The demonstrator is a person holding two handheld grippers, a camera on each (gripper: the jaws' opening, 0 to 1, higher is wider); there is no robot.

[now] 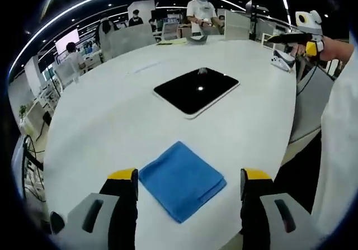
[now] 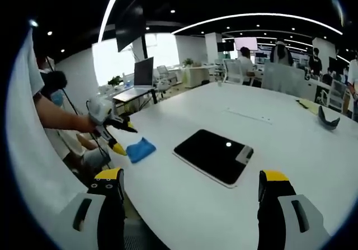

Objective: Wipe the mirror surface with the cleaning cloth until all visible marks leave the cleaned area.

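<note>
Stretching wide across both views: one broad white oval surface (image 1: 112,121), carrying one flat rectangular black-glass mirror with a thin white edge (image 1: 196,90) near its middle and one folded blue square cleaning cloth (image 1: 182,180) close to the near rim. Lying well apart, cloth and mirror, with bare white between them. Sitting directly ahead of the left tongs (image 1: 189,183), the cloth, framed between the spread yellow-tipped jaws, one corner pointing back toward them and the opposite corner toward the mirror beyond. Hovering just above the cloth in the right gripper view, those left tongs (image 2: 114,138), clearly the nearer pair. Hanging off the surface edge and facing the mirror's long side, the right tongs (image 2: 190,185), jaws also spread, gripping nothing. Judging the wipe not yet begun: cloth still to be picked up.
</note>
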